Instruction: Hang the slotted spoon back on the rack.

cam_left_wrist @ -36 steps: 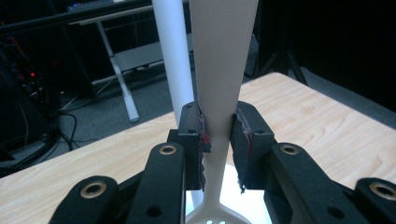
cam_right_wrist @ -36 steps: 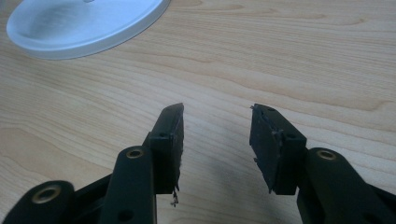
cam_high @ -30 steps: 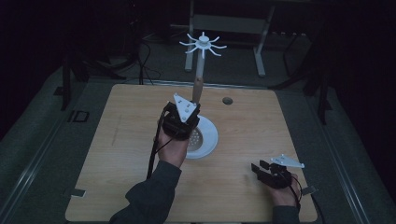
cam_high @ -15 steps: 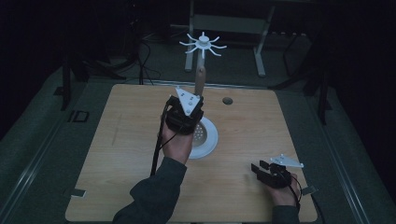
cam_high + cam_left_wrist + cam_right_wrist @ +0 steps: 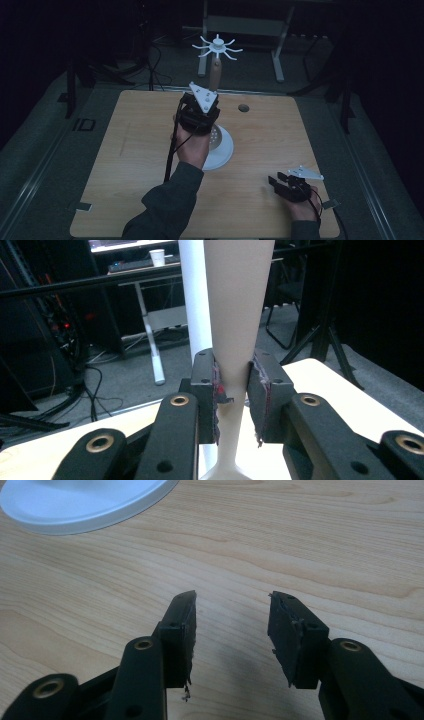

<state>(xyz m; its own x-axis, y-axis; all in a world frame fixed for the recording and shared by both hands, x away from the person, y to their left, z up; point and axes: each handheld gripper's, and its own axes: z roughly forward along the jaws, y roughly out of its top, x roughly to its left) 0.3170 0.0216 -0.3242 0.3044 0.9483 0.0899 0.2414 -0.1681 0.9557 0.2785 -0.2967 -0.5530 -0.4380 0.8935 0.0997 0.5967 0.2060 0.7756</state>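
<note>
Dim high view, brighter gripper views

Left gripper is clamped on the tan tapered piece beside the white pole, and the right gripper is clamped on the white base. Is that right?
Not quite. The right gripper holds nothing: the right gripper view shows its fingers apart over bare table, with the white base farther off. The left gripper is indeed clamped on the tan tapered piece beside the white pole.

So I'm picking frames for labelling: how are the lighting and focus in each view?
High view: dim and bluish, dark surroundings, table readable, slightly soft. Left gripper view: brighter; tapered handle between the fingers is pale, nearly washed out, background sharper than the near parts. Right gripper view: evenly lit, wood grain crisp, a soft shadow under the left gripper's open neighbour, the right gripper.
</note>
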